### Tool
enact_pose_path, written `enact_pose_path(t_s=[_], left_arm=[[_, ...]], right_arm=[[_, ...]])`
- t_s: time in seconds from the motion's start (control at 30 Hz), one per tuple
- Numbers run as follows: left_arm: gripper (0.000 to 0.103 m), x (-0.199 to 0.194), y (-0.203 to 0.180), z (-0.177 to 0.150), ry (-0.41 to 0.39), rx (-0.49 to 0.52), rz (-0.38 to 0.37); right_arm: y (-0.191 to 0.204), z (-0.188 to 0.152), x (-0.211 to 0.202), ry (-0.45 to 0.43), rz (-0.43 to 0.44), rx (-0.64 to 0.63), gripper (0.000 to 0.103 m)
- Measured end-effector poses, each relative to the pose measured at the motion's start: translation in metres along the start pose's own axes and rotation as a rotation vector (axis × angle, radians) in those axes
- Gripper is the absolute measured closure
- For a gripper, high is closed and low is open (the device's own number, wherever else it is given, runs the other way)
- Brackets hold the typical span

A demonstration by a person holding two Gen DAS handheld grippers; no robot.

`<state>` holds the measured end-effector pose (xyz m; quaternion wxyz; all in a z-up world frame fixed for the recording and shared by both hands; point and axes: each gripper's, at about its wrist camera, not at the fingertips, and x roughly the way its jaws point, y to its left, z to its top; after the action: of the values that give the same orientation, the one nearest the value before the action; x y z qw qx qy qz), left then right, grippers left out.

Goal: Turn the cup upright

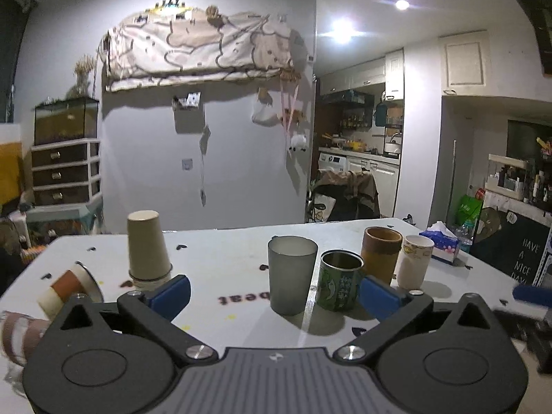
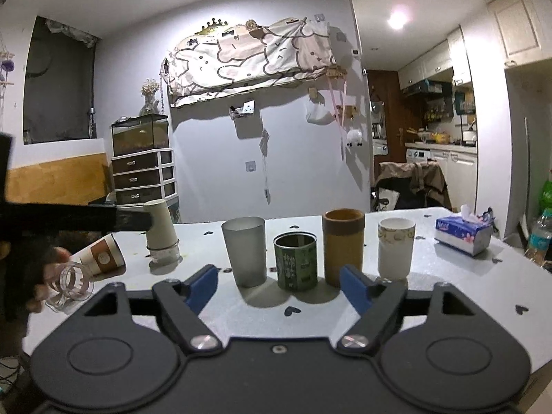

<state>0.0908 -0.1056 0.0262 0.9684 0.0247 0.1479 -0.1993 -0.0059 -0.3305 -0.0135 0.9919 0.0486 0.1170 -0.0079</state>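
Note:
A beige paper cup [image 1: 147, 245] stands upside down at the table's far left; it also shows in the right wrist view [image 2: 160, 230]. A brown-banded paper cup [image 1: 70, 286] lies on its side beside it [image 2: 103, 254]. A clear glass [image 2: 70, 282] lies on its side at the left edge. A frosted grey cup [image 1: 291, 274], green tin [image 1: 339, 281], brown cup [image 1: 380, 254] and white cup [image 1: 413, 260] stand upright in a row. My left gripper [image 1: 274, 293] is open and empty before them. My right gripper [image 2: 282, 288] is open and empty, facing the same row.
A blue tissue pack [image 2: 464, 231] lies at the table's [image 2: 448, 276] right. The table's left edge is close to the lying cups. The left gripper's body [image 2: 76, 219] crosses the right wrist view at left. Behind stand drawers, a wall and a kitchen.

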Motion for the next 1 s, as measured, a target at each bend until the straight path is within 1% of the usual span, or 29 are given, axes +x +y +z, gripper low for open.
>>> enact_pose_path(t_s=[0.1, 0.23, 0.5, 0.67, 1.0], left_arm=[[0.000, -0.017, -0.006, -0.010, -0.013, 0.035, 0.001], [0.000, -0.036, -0.013, -0.021, -0.025, 0.048, 0.005], [0.000, -0.055, -0.014, -0.037, -0.007, 0.027, 0.072], [0.000, -0.061, -0.012, -0.042, -0.002, 0.009, 0.112], [0.000, -0.067, -0.007, -0.044, 0.002, -0.010, 0.130]], right_arm=[[0.004, 0.002, -0.005, -0.004, -0.013, -0.016, 0.015], [0.007, 0.002, -0.012, -0.008, -0.032, -0.035, 0.008], [0.006, 0.000, -0.019, -0.008, -0.077, -0.041, 0.000], [0.008, -0.002, -0.023, -0.008, -0.076, -0.048, 0.000], [0.010, -0.006, -0.025, 0.002, -0.078, -0.061, 0.000]])
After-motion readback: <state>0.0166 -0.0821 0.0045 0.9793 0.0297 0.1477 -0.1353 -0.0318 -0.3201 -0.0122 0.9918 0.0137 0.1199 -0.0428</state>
